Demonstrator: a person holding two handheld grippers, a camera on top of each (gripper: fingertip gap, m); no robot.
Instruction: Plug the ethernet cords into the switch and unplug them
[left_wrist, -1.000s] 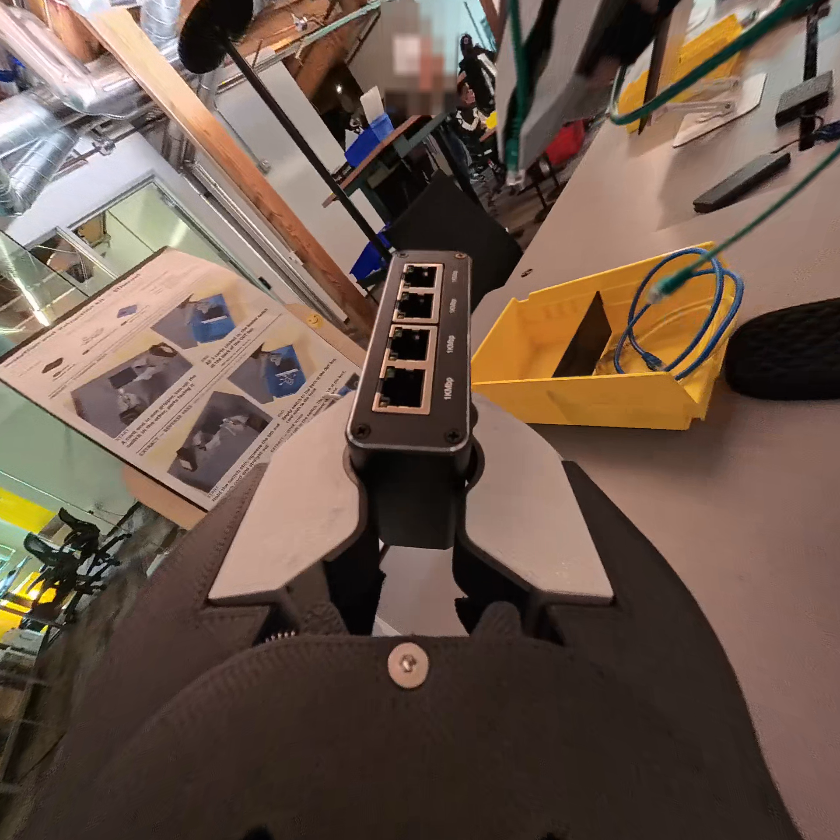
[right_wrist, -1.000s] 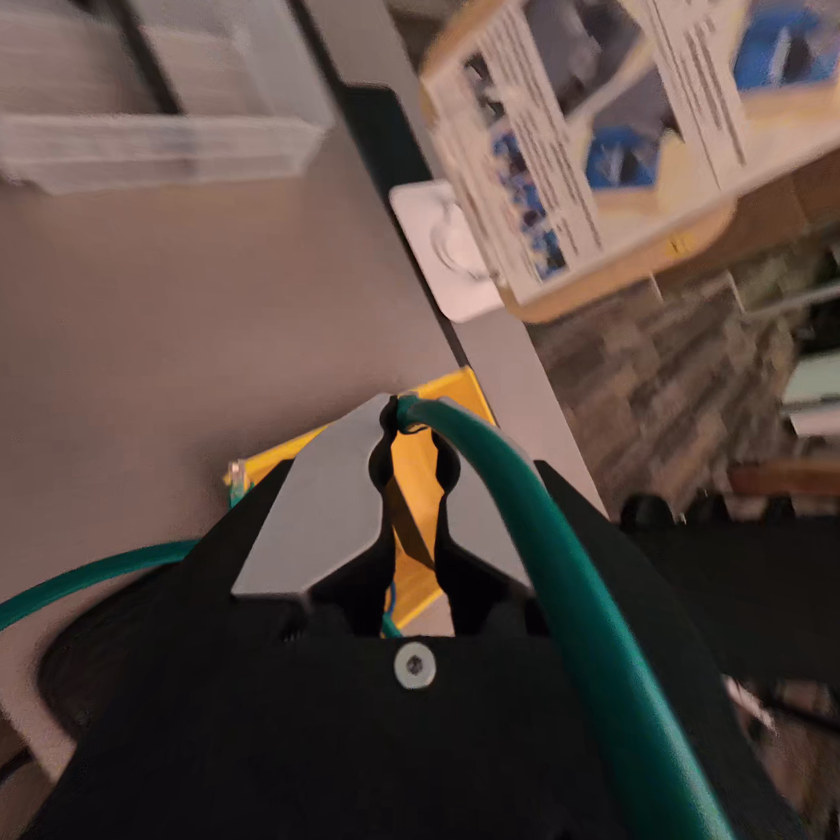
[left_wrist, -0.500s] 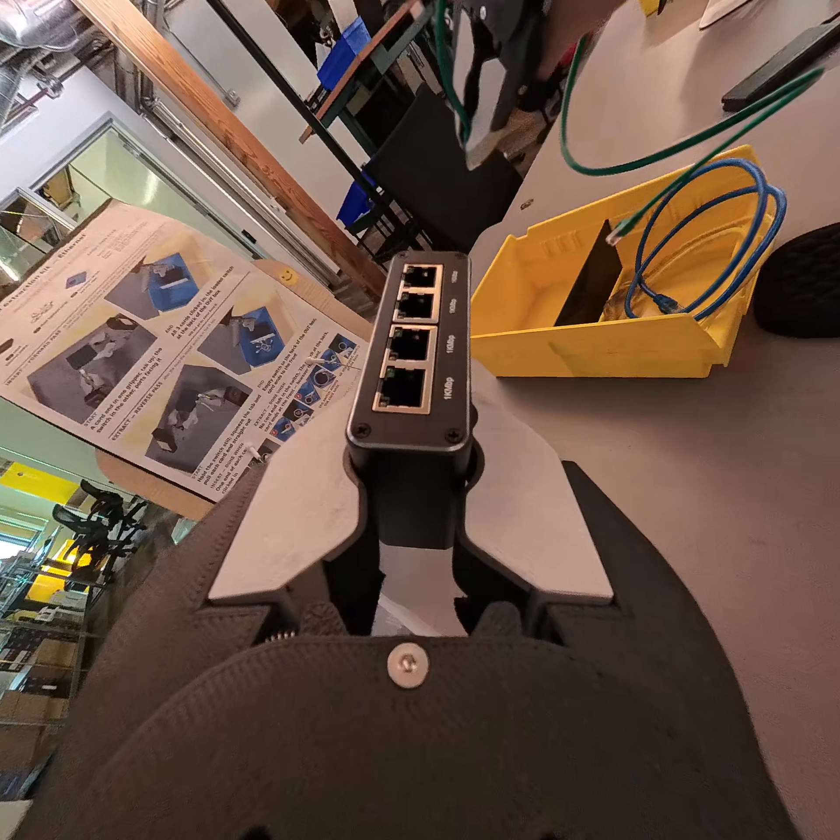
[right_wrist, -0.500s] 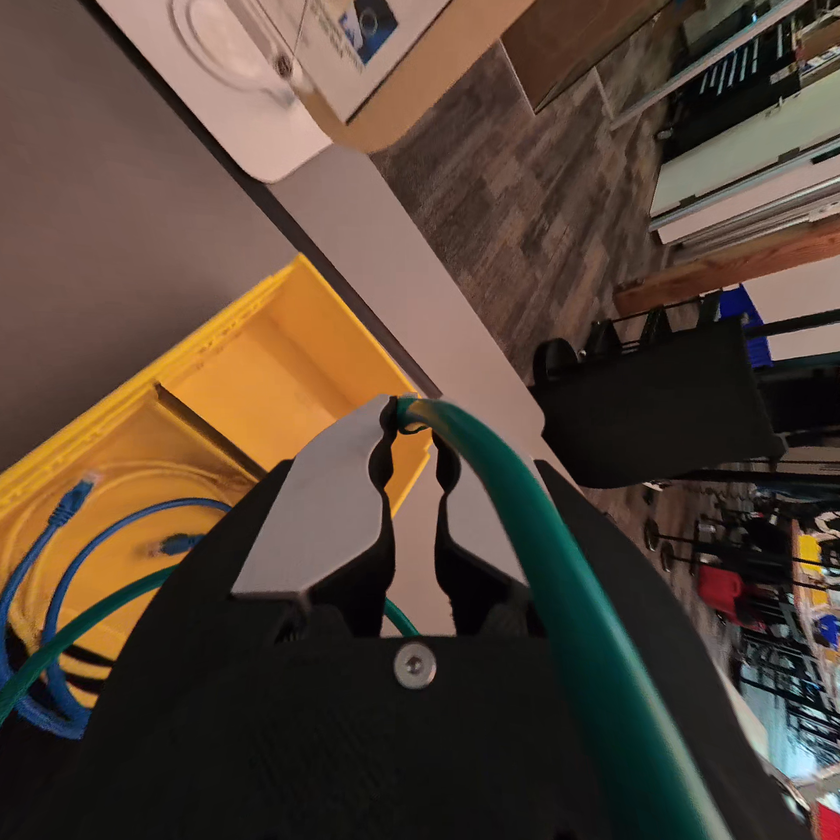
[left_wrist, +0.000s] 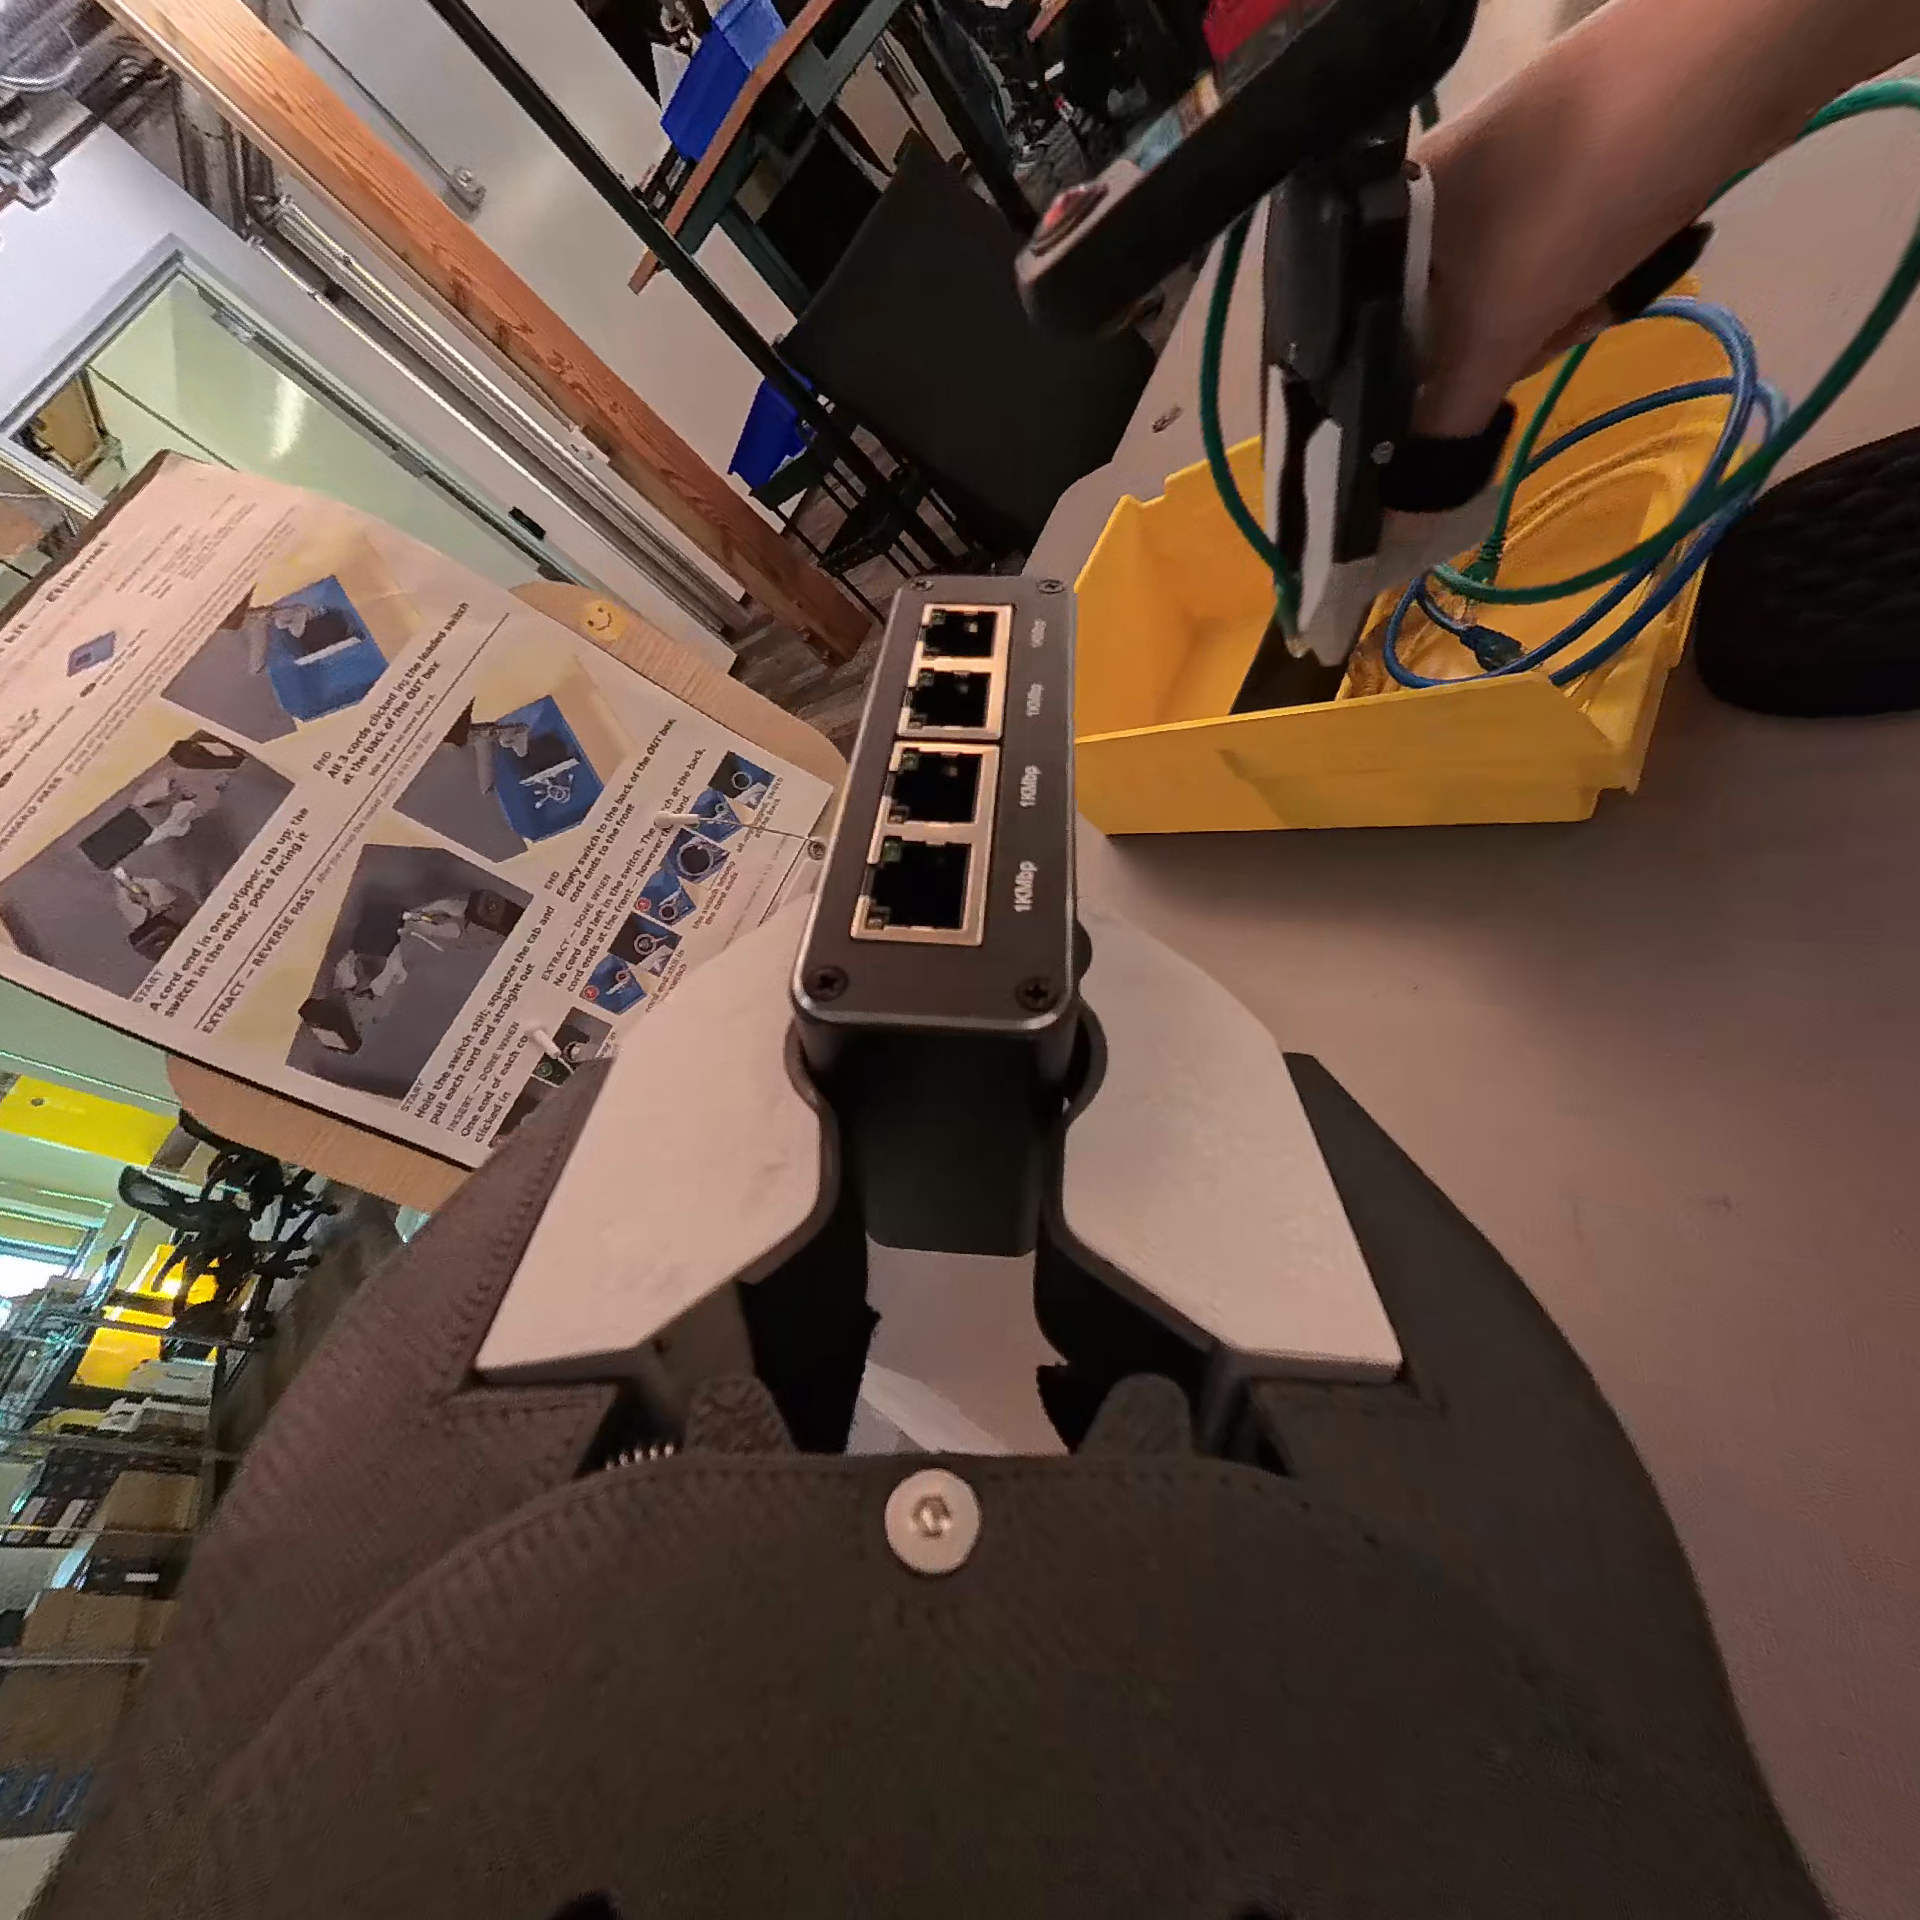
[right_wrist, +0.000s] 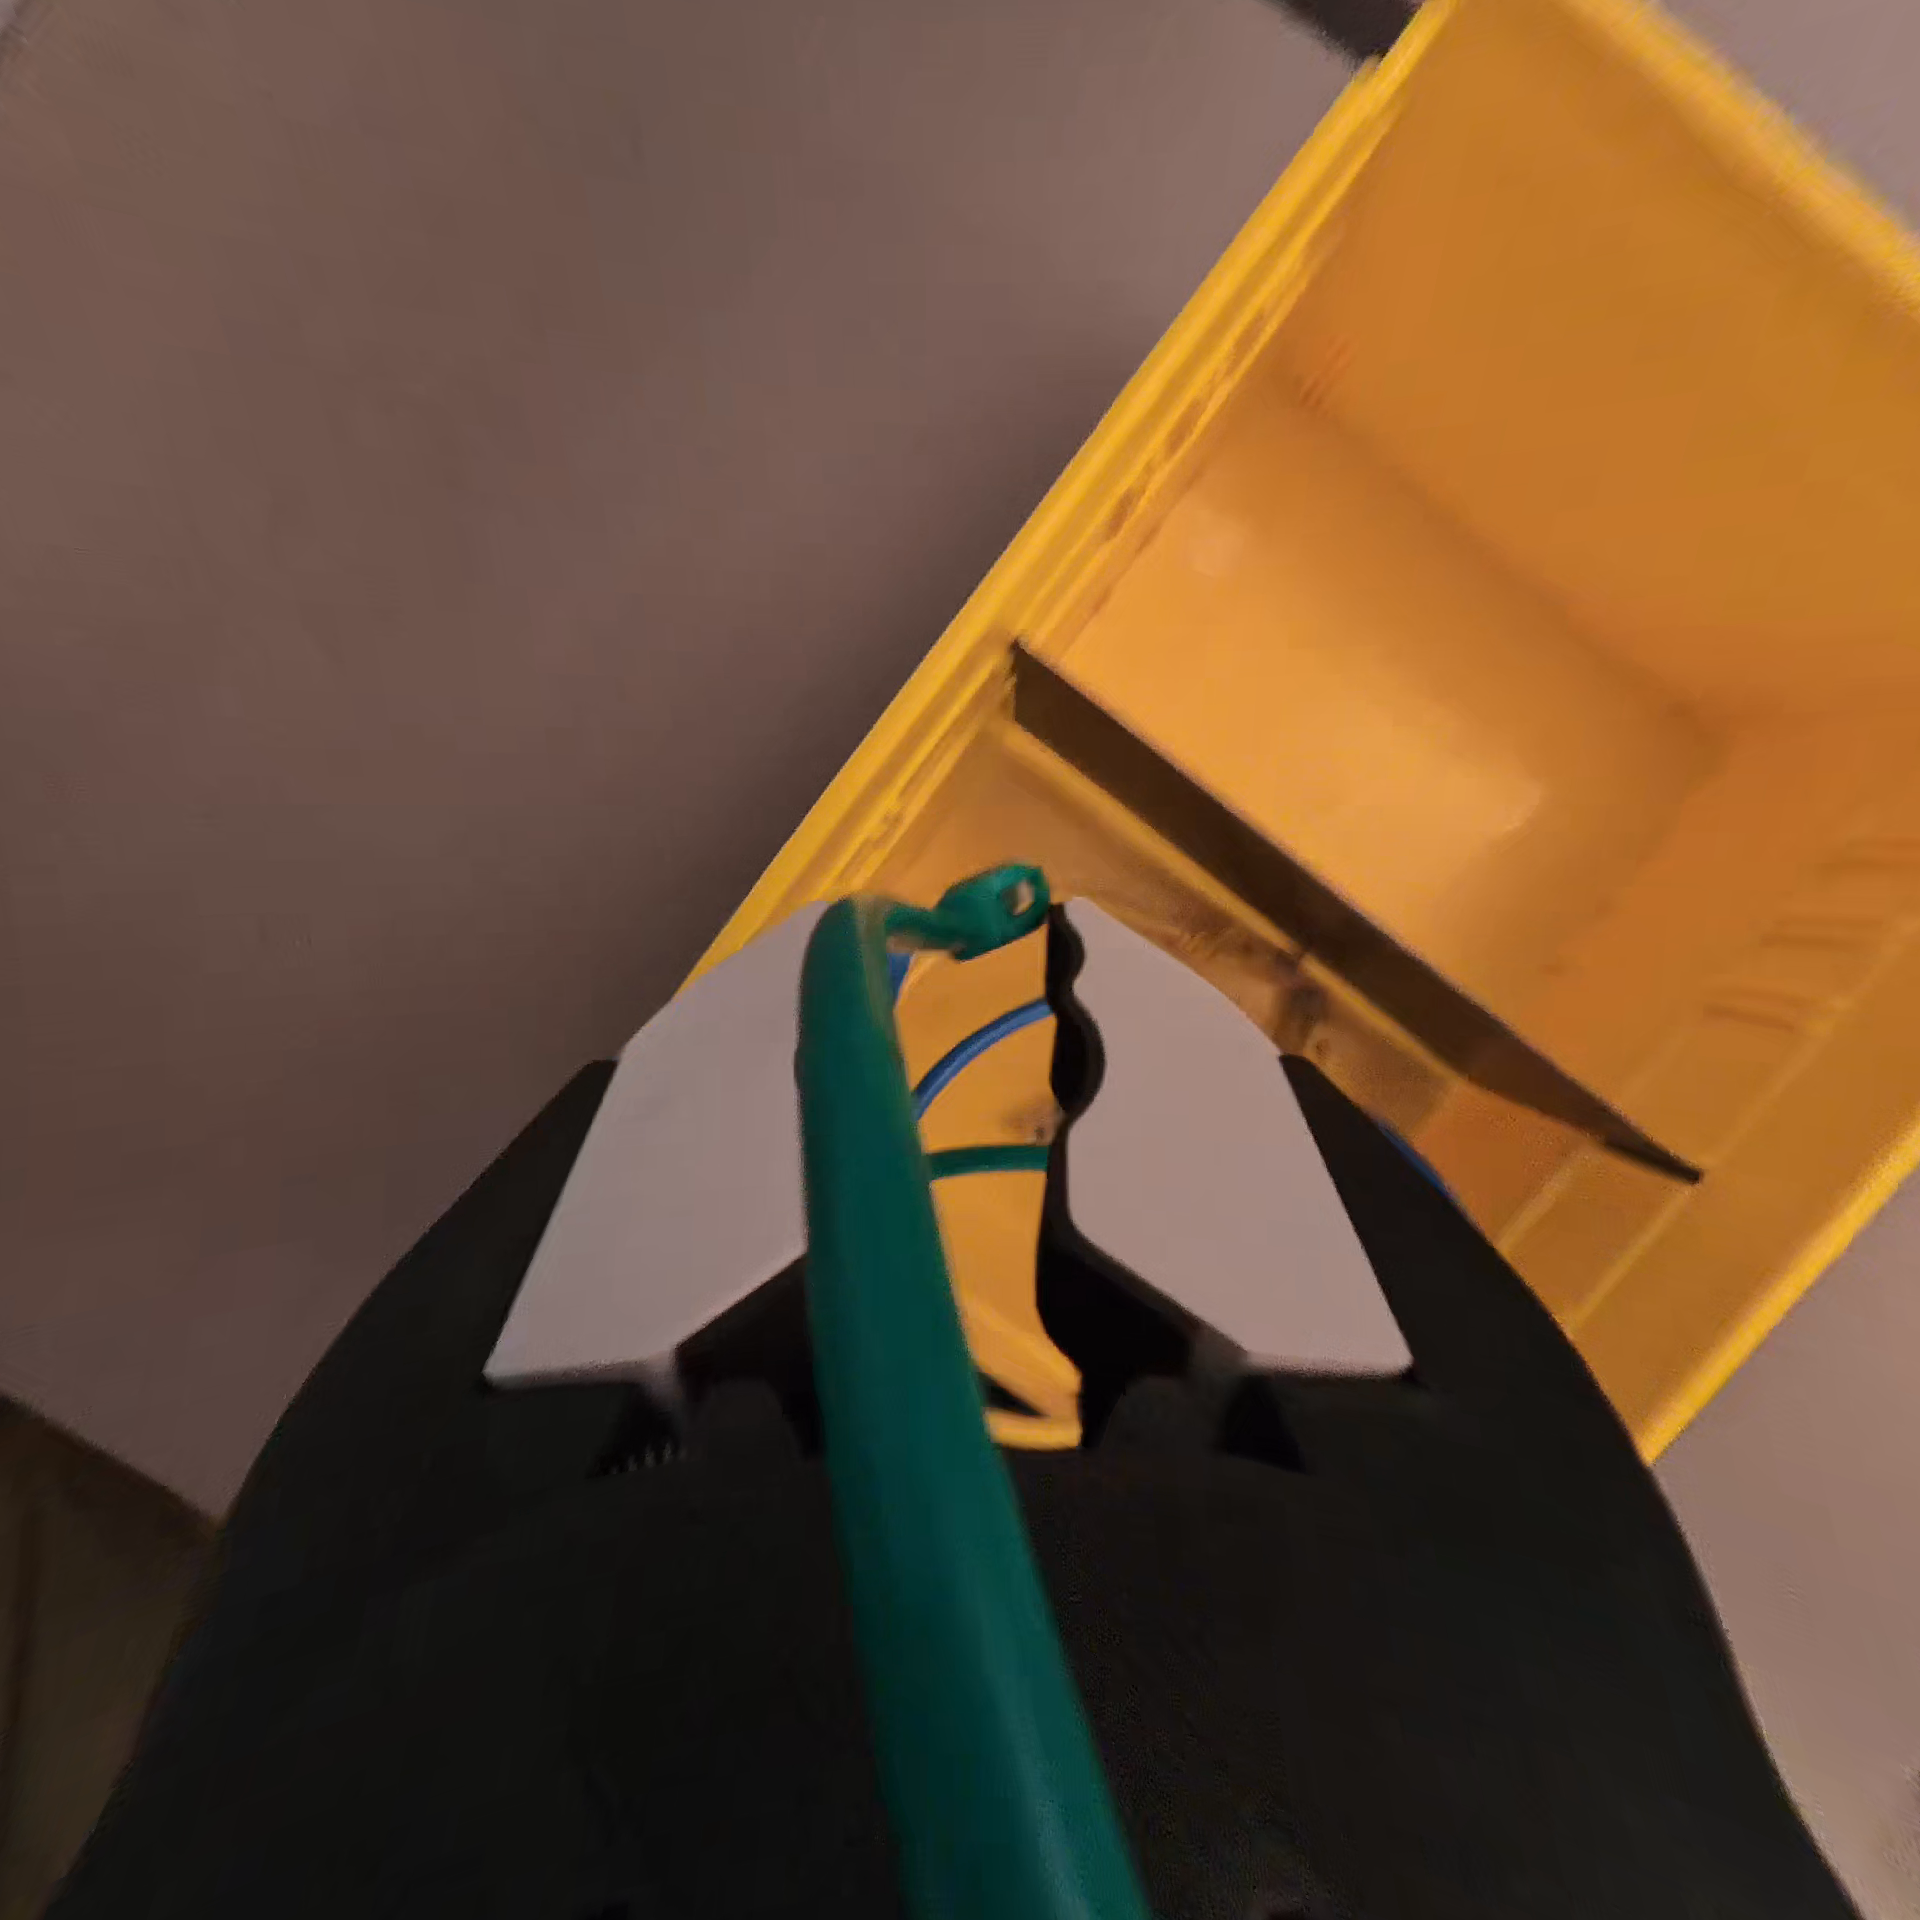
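You are clamping the left gripper (left_wrist: 940, 1039) firmly on the black switch (left_wrist: 940, 790); its fingers are pressing on the 2 long sides of the case, holding it up off the grey table (left_wrist: 1455, 1143) with the port face turned to the camera. 4 ports are showing in a single row, grouped as 2 pairs, none with a cord in it; small white print is running beside them, and no brand mark can be made out.

Left of the switch, a printed instruction sheet (left_wrist: 312, 790) on a wooden board is showing several photos with lines of text.

Behind the switch, a yellow bin (left_wrist: 1351, 748) is sitting on the table, split by 1 dark divider (right_wrist: 1351, 935) into 2 compartments; in the left wrist view a coiled blue cord (left_wrist: 1756, 395) is lying in the right-hand one, with loops of the green cord (left_wrist: 1226, 416) running over it.

Your hand (left_wrist: 1558, 156) is holding the right gripper (right_wrist: 977, 925) over that bin, pointing down. Its fingers are standing a little apart; the green cord is draping along the left one and its plug (right_wrist: 987, 914) is sitting at the tips — whether it is actually pinched, I cannot tell, since that view is blurred.

A dark rounded object (left_wrist: 1818, 582) is lying just beside the bin.
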